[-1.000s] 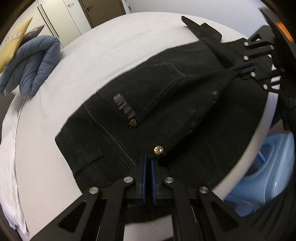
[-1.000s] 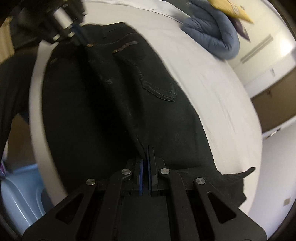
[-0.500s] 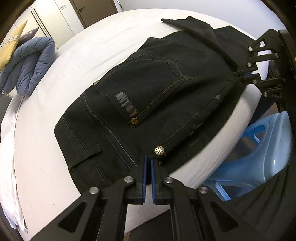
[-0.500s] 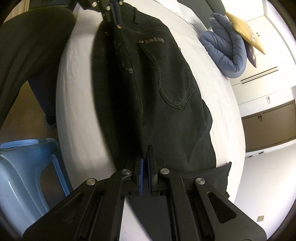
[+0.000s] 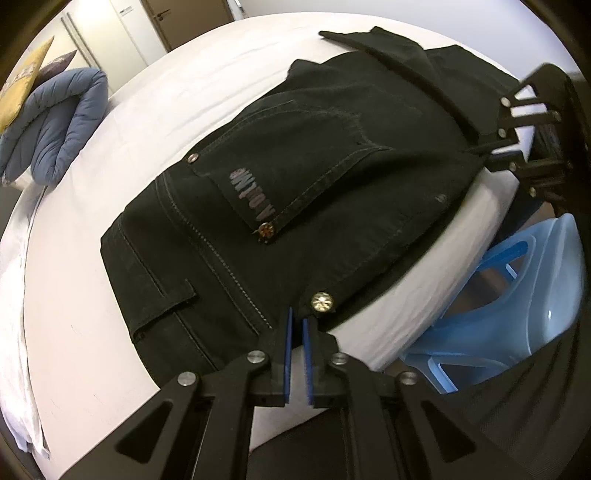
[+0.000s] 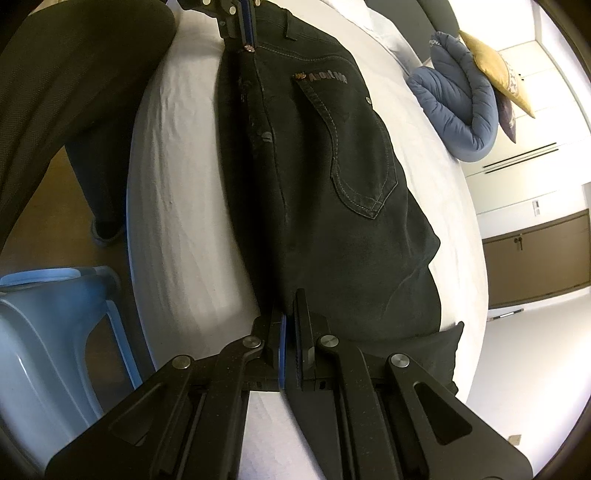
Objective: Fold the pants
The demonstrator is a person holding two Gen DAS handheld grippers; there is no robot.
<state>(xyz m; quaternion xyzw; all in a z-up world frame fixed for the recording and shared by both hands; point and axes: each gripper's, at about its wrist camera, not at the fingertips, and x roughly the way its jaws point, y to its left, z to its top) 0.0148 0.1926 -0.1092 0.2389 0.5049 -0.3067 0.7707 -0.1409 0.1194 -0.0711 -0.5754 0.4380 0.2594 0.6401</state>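
Black pants (image 5: 332,166) folded lengthwise lie on the white bed (image 5: 184,92), back pocket up, along the bed's near edge. My left gripper (image 5: 298,314) pinches the waistband beside a metal button (image 5: 322,302); its jaws are just beginning to open, with fabric still between the blue pads. In the right wrist view the same pants (image 6: 332,184) run away from me, with the left gripper (image 6: 245,14) at their far end. My right gripper (image 6: 290,306) is shut on the fold near the crotch; it shows at the right in the left wrist view (image 5: 491,151).
A light blue plastic stool (image 5: 517,295) stands on the floor right beside the bed edge (image 6: 147,221). A rolled blue duvet (image 5: 55,122) and a yellow pillow (image 5: 22,85) sit at the bed's far side. A person's dark trouser leg (image 6: 55,92) is by the bed.
Both grippers have come down with the pants, which now rest flat on the bed instead of hanging stretched. The right gripper has rolled. Both grips have stayed on the fabric.
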